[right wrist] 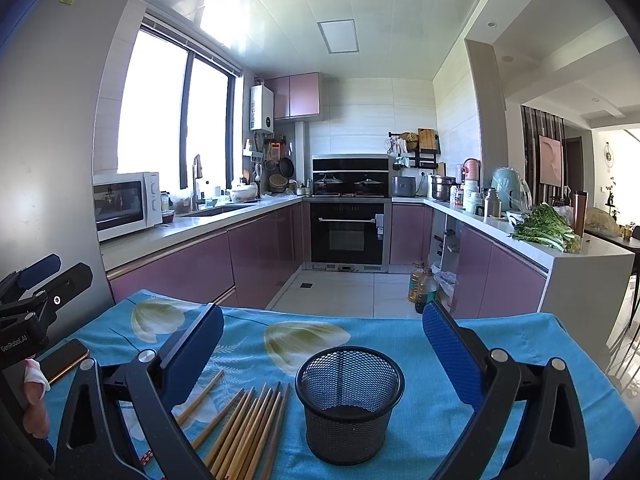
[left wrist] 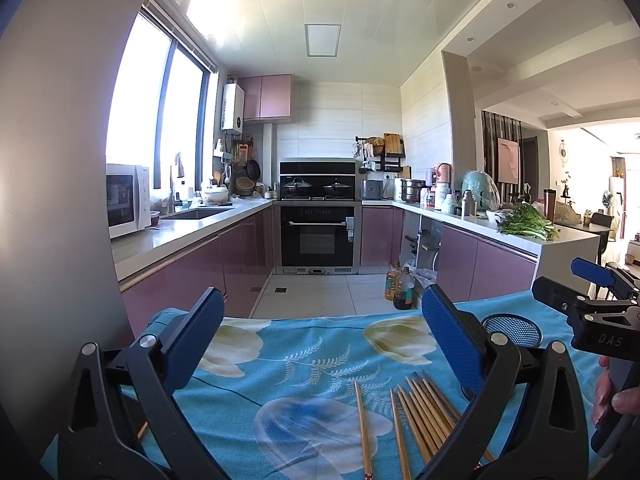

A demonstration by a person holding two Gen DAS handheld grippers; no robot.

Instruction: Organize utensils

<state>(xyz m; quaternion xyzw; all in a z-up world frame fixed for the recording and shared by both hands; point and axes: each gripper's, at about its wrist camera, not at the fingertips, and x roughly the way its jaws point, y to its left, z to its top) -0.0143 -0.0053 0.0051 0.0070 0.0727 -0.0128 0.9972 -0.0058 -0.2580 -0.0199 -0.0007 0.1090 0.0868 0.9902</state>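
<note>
The chopsticks (right wrist: 244, 428) lie loose on my flowered tablecloth (right wrist: 440, 420), just left of the mesh holder (right wrist: 349, 400), which looks empty, so I judge the sorting not begun. My right tongs (right wrist: 323, 344) and left tongs (left wrist: 323, 328) are both spread, holding nothing. A phone (right wrist: 64, 360) sits well left of the holder; nothing blocks the way.

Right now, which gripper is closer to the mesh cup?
Right. The right gripper frames the cup between its open fingers; the left gripper sits left of it, over the chopsticks.
</note>
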